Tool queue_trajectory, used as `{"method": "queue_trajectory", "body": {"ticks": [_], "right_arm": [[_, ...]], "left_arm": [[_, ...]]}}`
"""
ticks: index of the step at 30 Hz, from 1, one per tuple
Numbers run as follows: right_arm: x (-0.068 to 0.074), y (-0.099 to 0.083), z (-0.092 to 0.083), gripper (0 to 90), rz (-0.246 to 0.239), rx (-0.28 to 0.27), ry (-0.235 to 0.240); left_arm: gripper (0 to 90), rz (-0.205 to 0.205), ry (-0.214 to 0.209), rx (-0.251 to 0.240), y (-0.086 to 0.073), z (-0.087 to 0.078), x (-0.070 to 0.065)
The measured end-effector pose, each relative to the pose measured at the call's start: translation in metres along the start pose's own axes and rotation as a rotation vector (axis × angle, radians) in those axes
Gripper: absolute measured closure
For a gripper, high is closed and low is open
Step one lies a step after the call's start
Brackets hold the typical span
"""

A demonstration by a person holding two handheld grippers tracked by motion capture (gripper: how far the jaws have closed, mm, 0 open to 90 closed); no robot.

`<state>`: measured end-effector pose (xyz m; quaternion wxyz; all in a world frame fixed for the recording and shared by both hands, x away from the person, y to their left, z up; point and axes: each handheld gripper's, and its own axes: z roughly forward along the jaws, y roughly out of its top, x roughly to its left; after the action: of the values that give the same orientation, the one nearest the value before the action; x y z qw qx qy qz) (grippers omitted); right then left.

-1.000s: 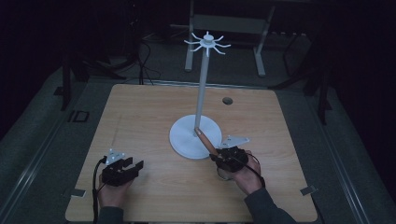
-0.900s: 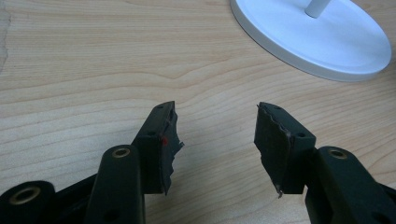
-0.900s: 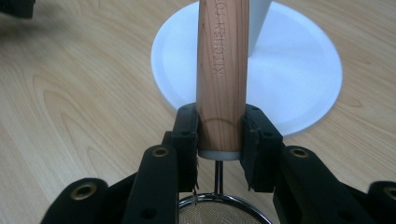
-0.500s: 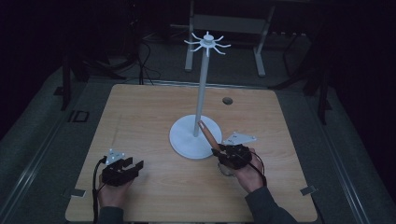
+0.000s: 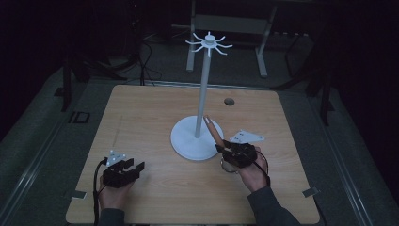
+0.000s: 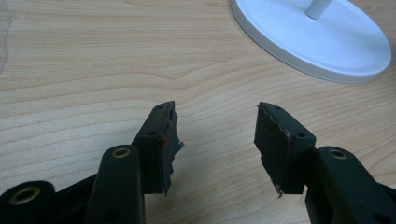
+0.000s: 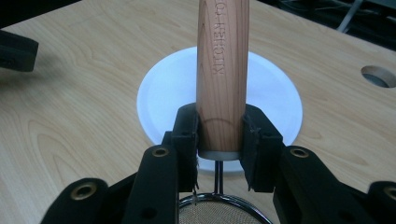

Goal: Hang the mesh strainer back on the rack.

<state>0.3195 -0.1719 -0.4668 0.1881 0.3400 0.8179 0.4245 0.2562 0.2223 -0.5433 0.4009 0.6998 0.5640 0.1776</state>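
A small strainer with a wooden handle (image 7: 222, 60) and a wire mesh bowl (image 7: 219, 212) is in my right gripper (image 7: 219, 135), which is shut on the handle's lower end. In the high view the handle (image 5: 213, 131) slants up and to the left from the right gripper (image 5: 225, 149), over the edge of the white stand's round base (image 5: 188, 141); the mesh ring (image 5: 229, 165) hangs under the hand. The stand's thin pole (image 5: 203, 94) carries a crown of hooks (image 5: 209, 43). My left gripper (image 5: 133, 165) rests at the table's front left, open (image 6: 215, 135) and with nothing between its jaws.
The light wooden table (image 5: 141, 117) has a round cable hole (image 5: 229, 101) behind the stand, to its right. The stand's base (image 6: 317, 42) lies ahead and to the right of the left gripper. Dark floor, cables and a metal frame surround the table.
The right gripper has edged a little up and to the right with the strainer, and the wooden handle now stands steeper. The left gripper has not moved.
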Motion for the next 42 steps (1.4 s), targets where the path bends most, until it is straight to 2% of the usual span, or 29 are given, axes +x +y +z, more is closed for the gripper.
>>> {"method": "queue_trajectory", "body": {"ticks": [25, 42], "right_arm": [[-0.007, 0.018, -0.009, 69.3, 0.015, -0.1, -0.03], [-0.007, 0.031, -0.017, 69.3, 0.009, -0.172, -0.046]], "left_arm": [[48.8, -0.003, 0.002, -0.008, 0.0, -0.001, 0.0], [48.8, 0.001, 0.003, -0.005, 0.0, 0.0, -0.001]]}}
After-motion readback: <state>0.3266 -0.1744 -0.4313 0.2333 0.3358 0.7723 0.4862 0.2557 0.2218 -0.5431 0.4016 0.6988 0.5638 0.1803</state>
